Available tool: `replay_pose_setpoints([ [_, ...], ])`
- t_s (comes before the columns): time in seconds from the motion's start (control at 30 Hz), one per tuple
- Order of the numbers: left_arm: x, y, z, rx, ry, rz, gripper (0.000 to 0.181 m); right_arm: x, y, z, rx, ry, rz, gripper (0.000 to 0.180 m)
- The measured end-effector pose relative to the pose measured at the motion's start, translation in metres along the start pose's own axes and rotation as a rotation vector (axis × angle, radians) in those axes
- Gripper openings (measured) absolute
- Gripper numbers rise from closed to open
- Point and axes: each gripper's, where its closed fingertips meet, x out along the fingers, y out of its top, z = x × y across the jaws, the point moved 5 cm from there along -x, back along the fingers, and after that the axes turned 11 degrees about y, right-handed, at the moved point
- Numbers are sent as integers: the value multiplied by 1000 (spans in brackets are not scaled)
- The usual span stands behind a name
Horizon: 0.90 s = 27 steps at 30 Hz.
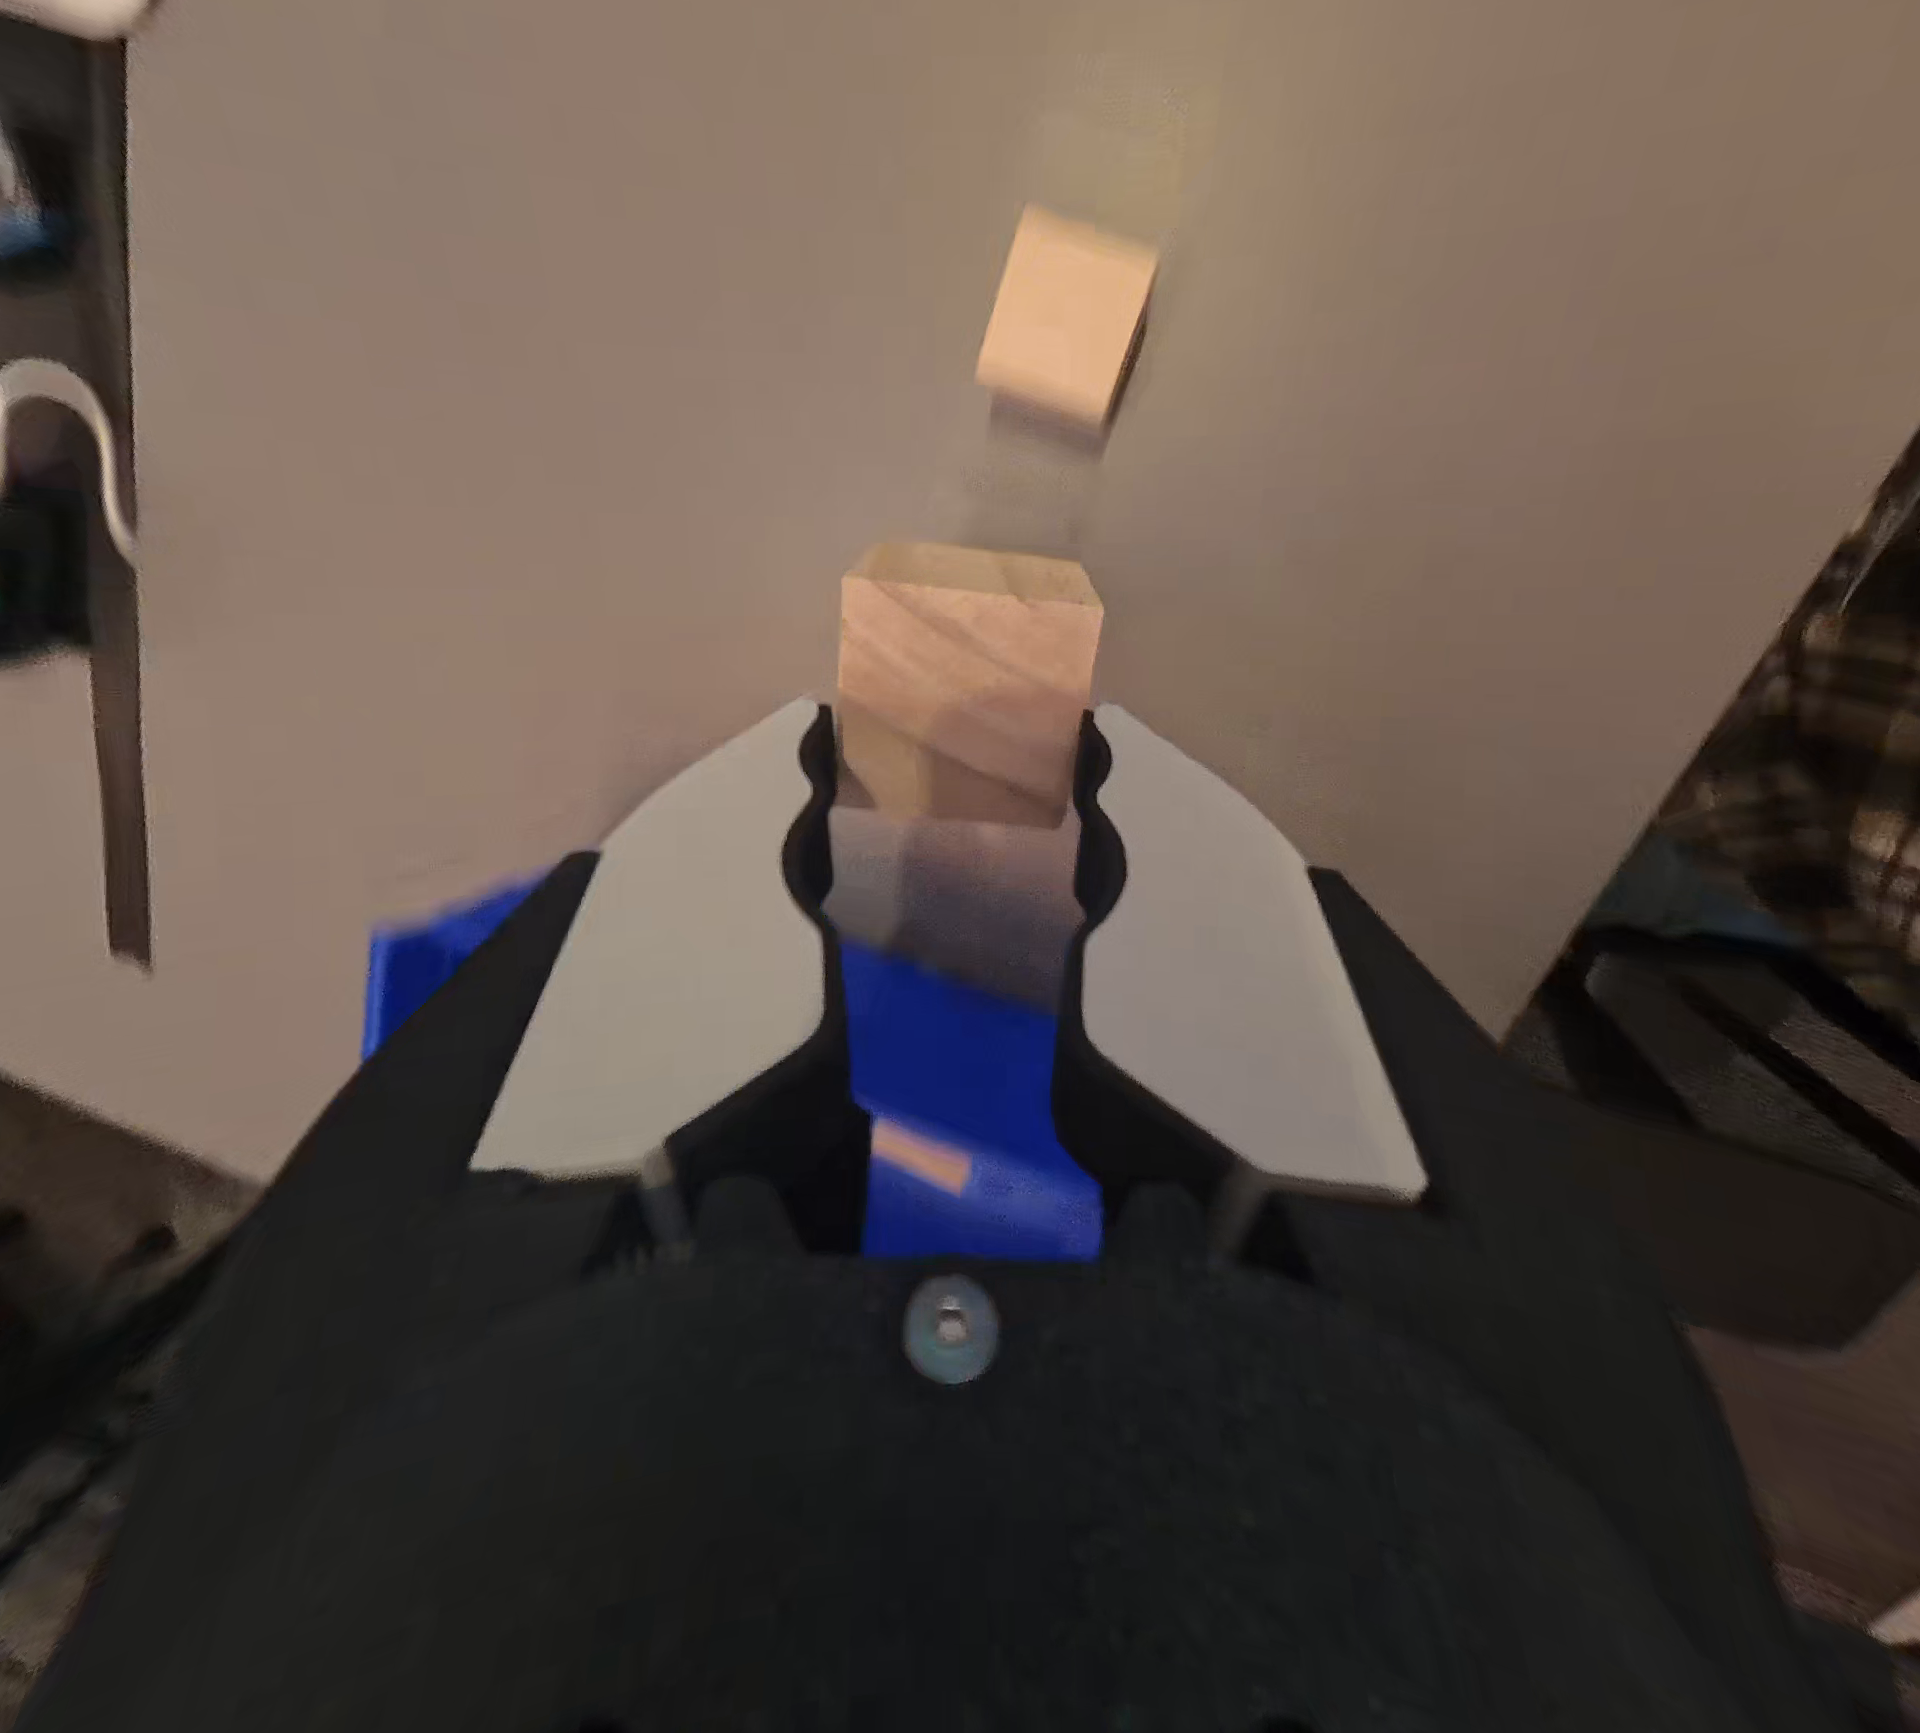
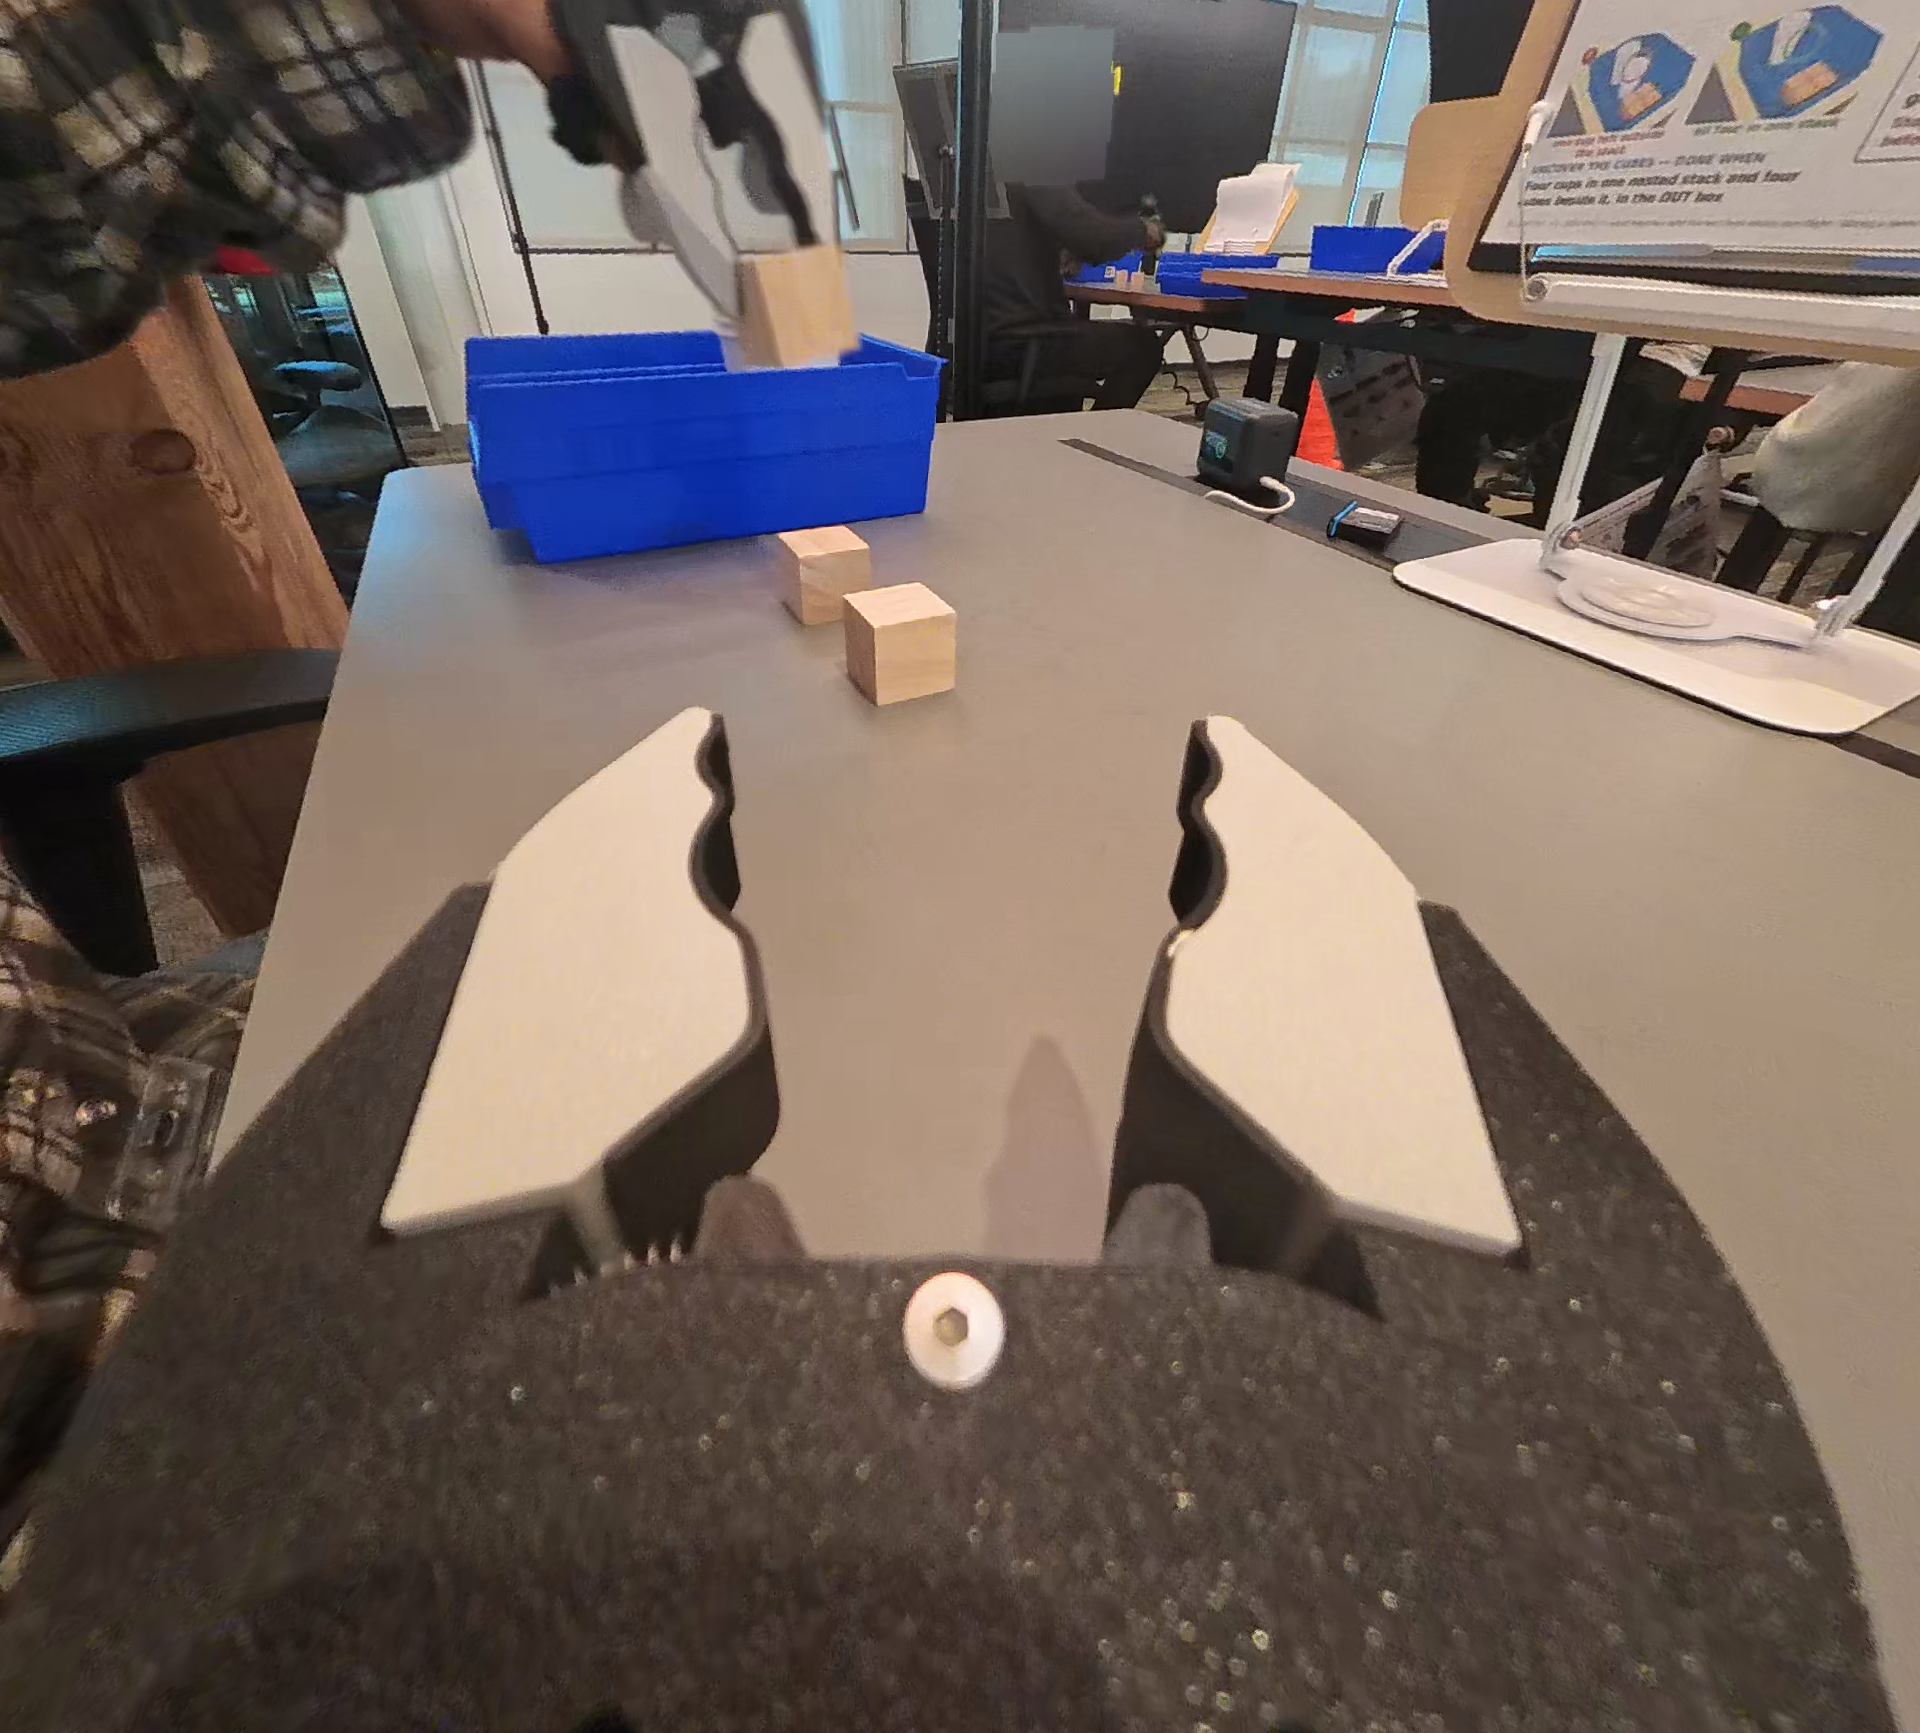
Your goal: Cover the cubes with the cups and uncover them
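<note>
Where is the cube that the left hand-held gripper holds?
In the right wrist view, the cube is held in the air by the left hand-held gripper, above the blue bin, upper left.

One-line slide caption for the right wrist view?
Left tool holds a wooden cube above the blue bin; right tool open near two table cubes.

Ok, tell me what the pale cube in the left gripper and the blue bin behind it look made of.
Pale cube: looks like unfinished light wood; faint grain lines, matte faces.
Blue bin: probably moulded plastic; uniform saturated colour, smooth slightly glossy walls, stepped rim.
The left gripper clamps the cube.
</note>
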Motion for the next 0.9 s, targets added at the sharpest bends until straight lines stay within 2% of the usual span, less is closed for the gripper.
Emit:
replay_pose_setpoints([
  [0.17, 62, 94, 34, 115, -71, 25, 43, -3, 1, -1, -8, -4, 8, 82],
  [0.33, 106, 137, 58, 171, -114, 1, 43, -4, 5, -2, -11, 7, 29, 82],
  [0.5, 125, 147, 69, 190, -130, -32, 43, -3, 6, -4, -17, 18, 31, 82],
  [0.9, 145, 141, 80, 218, -158, -51, 43, -2, 6, -4, -11, 22, 30, 81],
])
